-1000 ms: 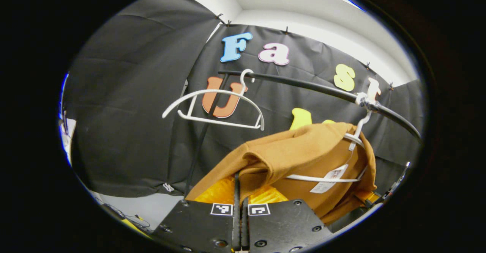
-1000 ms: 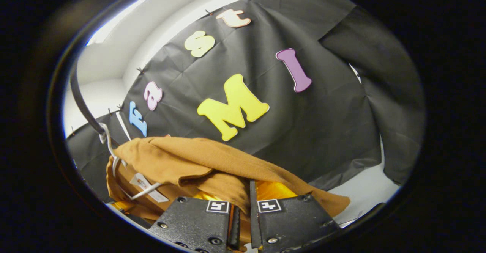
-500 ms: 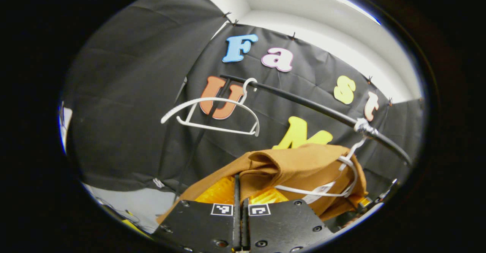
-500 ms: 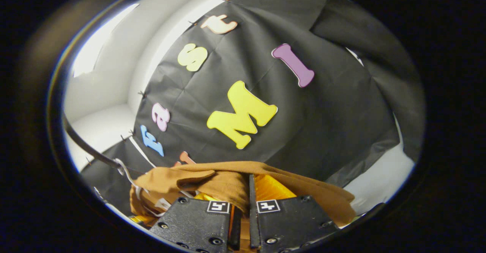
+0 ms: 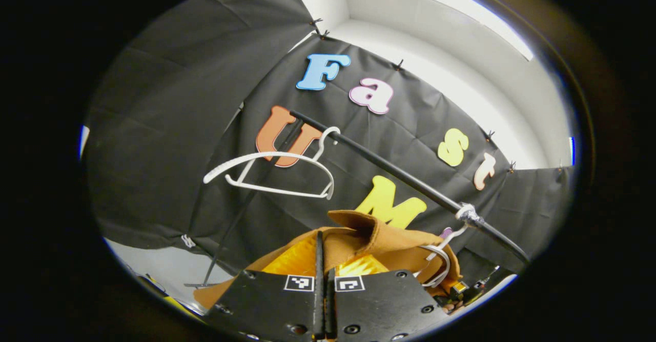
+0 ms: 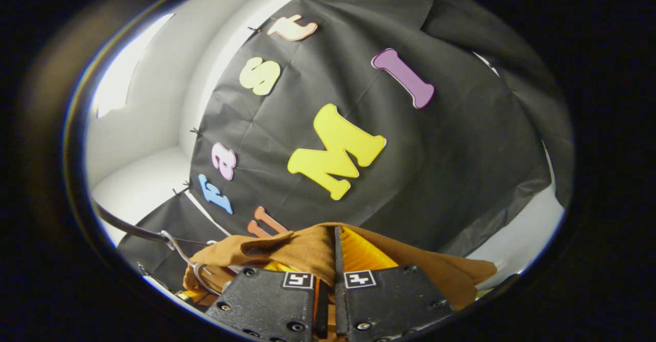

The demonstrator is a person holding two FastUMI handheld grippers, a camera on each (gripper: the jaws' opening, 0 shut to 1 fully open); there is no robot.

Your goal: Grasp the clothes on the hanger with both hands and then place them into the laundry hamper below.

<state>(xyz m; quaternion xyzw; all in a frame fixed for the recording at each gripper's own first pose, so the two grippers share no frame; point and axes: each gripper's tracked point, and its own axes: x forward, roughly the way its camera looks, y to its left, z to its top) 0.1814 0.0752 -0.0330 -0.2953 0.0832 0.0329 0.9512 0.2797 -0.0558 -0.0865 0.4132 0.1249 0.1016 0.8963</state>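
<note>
**Code squares only, no legible words**

Two small black-and-white code squares (image 5: 300, 283) sit side by side at 6 o'clock in each gripper view, on the body of the left gripper (image 5: 323, 249) and the right gripper (image 6: 335, 239). Nothing can be read on the brown clothes (image 5: 389, 239).

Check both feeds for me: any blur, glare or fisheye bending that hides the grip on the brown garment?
Left gripper view: sharp, the rail bowed by the fisheye, bright ceiling strip upper right; left gripper pinching the brown garment. Right gripper view: sharp centre, soft washed-out left rim; right gripper on the cloth, unobscured.
</note>
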